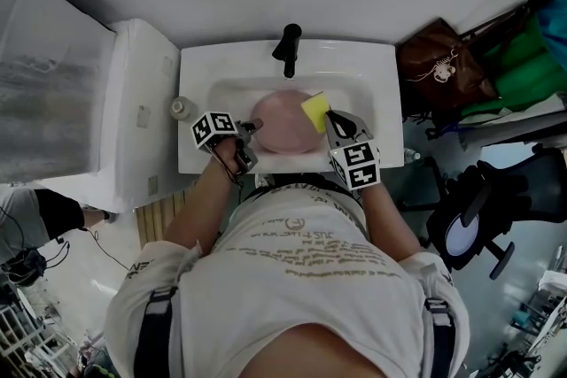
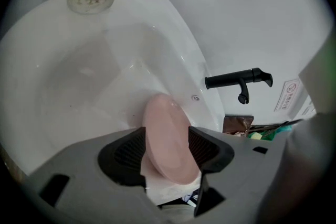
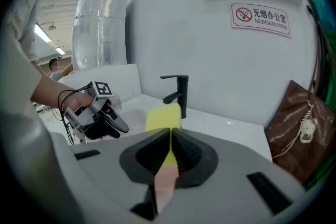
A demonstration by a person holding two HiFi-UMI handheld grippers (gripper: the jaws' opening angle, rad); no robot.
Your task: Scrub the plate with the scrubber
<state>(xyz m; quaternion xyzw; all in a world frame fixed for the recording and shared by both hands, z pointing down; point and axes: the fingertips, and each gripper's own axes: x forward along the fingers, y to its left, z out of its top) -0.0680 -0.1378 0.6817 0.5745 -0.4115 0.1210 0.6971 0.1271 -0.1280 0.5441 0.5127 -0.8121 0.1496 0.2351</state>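
Inside left hand-held gripper [image 2: 166,135] (parted): plate [image 2: 164,115]

white sink [image 1: 376,84] as the surface here, black faucet [image 1: 287,49] planted mid back rim, small clear container [image 1: 182,108] sitting on the left rim, pink plate [image 1: 282,127] down in the basin

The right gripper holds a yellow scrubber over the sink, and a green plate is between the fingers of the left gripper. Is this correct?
Not fully. The plate is pink, not green, as the left gripper view shows. The rest is right: the right gripper holds the yellow scrubber over the sink, and the plate is between the fingers of the left gripper.
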